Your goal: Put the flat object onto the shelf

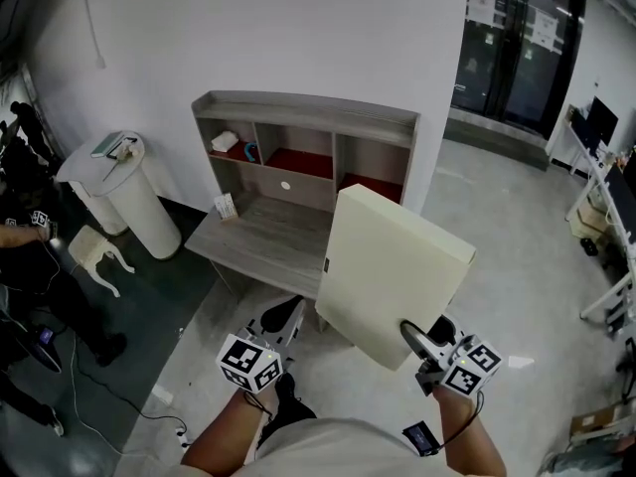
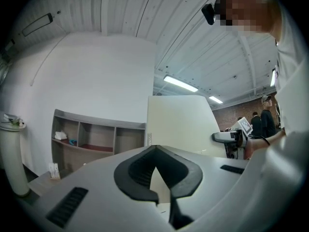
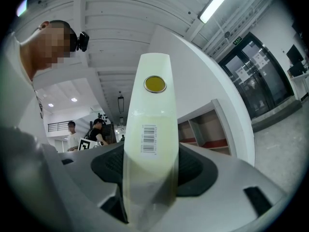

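A large flat cream box [image 1: 393, 271] hangs tilted above the floor in front of a grey wooden shelf unit [image 1: 303, 117] with open cubbies over a desk top [image 1: 260, 237]. My right gripper [image 1: 422, 351] is shut on the box's lower right corner. In the right gripper view the box edge [image 3: 149, 129], with a barcode and a yellow dot, fills the gap between the pads. My left gripper [image 1: 276, 328] hovers beside the box's lower left, apart from it. Its pads [image 2: 140, 170] meet with nothing between them. The box [image 2: 178, 124] and shelf [image 2: 96, 134] lie ahead of it.
A white bin [image 1: 119, 192] and a white stool [image 1: 94, 251] stand left of the shelf. A small card [image 1: 226, 207] leans on the desk top, and small items [image 1: 225, 141] sit in the left cubby. Glass doors [image 1: 517, 48] are at the far right. Cables trail on the floor at left.
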A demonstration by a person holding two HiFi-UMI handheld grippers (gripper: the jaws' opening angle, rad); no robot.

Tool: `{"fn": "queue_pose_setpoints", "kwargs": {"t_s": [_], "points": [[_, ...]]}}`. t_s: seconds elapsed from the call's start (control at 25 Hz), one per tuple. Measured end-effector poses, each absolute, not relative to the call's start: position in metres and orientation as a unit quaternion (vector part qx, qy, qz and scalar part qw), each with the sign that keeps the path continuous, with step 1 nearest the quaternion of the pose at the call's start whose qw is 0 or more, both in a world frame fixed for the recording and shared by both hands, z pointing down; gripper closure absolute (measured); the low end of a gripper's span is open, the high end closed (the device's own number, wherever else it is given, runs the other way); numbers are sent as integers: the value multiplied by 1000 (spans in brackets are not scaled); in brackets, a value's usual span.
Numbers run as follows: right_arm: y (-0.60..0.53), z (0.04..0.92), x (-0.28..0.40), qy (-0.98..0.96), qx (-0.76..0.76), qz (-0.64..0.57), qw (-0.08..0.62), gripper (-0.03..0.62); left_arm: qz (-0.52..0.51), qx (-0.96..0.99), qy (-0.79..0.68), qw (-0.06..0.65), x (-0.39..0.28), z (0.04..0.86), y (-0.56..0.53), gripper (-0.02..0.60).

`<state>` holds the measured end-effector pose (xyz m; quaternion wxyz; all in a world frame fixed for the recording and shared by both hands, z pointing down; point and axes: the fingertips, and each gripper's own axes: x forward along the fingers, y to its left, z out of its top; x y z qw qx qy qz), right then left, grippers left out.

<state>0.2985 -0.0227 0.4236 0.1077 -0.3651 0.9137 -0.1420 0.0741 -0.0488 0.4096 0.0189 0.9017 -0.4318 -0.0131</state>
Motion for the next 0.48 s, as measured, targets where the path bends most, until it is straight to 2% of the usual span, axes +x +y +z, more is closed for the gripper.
{"fn": "queue_pose_setpoints", "kwargs": {"t_s": [0.48], "points": [[-132,419,206,904,-390,-138,105,310,-21,916,-400,26,-8,411,-170,566]]}}
